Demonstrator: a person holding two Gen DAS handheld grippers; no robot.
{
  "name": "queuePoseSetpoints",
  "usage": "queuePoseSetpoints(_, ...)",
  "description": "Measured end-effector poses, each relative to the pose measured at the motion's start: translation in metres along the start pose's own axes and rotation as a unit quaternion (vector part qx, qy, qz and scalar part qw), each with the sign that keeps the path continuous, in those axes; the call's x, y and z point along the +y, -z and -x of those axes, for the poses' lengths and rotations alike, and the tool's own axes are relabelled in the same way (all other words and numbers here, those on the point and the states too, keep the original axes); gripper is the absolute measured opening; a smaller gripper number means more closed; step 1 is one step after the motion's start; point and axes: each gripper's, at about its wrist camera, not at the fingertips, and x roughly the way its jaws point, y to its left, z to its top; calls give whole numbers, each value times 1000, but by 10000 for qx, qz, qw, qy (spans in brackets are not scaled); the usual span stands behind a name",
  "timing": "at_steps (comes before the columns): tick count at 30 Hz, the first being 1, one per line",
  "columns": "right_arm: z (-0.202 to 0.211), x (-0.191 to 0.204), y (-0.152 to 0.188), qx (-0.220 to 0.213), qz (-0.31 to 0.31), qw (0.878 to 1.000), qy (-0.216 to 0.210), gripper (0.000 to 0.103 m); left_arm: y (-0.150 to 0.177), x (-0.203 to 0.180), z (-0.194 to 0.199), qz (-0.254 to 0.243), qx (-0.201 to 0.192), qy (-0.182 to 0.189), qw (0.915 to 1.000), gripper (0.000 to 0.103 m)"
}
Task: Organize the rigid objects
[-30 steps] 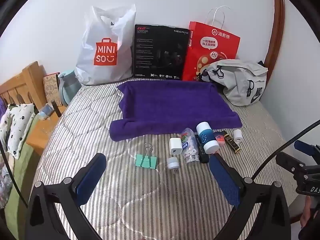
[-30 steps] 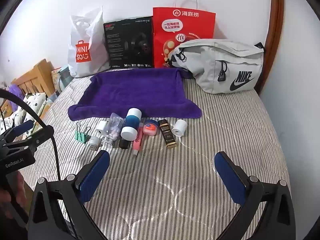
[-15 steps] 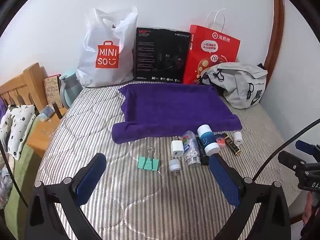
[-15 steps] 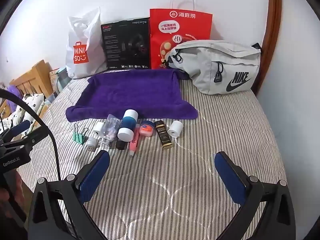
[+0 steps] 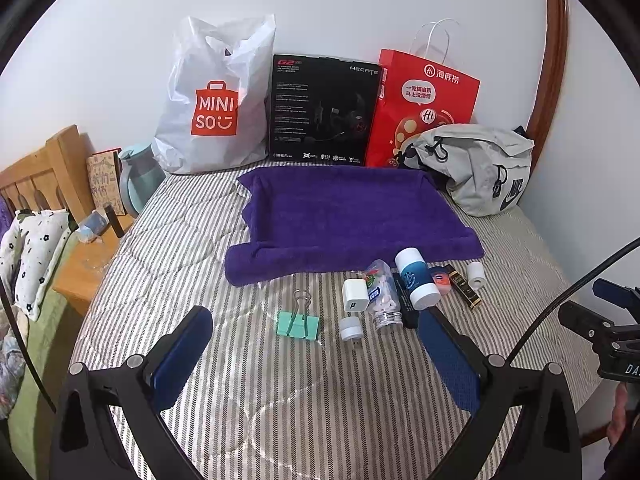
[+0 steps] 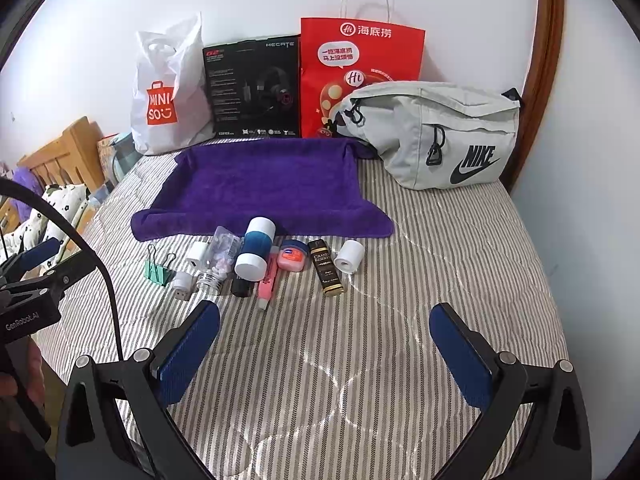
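Purple towel [image 6: 260, 188] spread on the striped bed [image 6: 400, 320] ahead of both my grippers, small objects in a row just before it, green binder clip [image 5: 298, 322] beyond my left gripper [image 5: 316, 360], gold-black tube [image 6: 326, 270] ahead of my right gripper [image 6: 324, 344], both spread wide, holding nothing

black tube [image 6: 242, 286] mostly hidden under blue-white bottle [image 6: 254, 249], box print unreadable

White wall [image 5: 120, 40], striped bed [image 6: 400, 280], wooden headboard [image 5: 48, 168] at left.
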Motion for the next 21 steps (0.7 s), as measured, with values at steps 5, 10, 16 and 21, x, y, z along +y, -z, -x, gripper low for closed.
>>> queuePoseSetpoints(5, 0, 1, 1, -8, 17, 10000, 18, 103, 1, -1, 0, -11, -9, -3, 10000, 103)
queuePoseSetpoints(10, 1, 3, 1, -12, 26, 10000, 12, 103, 2, -1, 1, 0, -25, -2, 10000, 103)
queuePoseSetpoints(16, 2, 3, 2, -33, 24, 10000, -15, 103, 1, 1, 2, -6, -67, 2, 10000, 103)
queuePoseSetpoints(21, 1, 6, 2, -1, 24, 10000, -29, 103, 2, 3, 2, 39, -47, 21, 10000, 103)
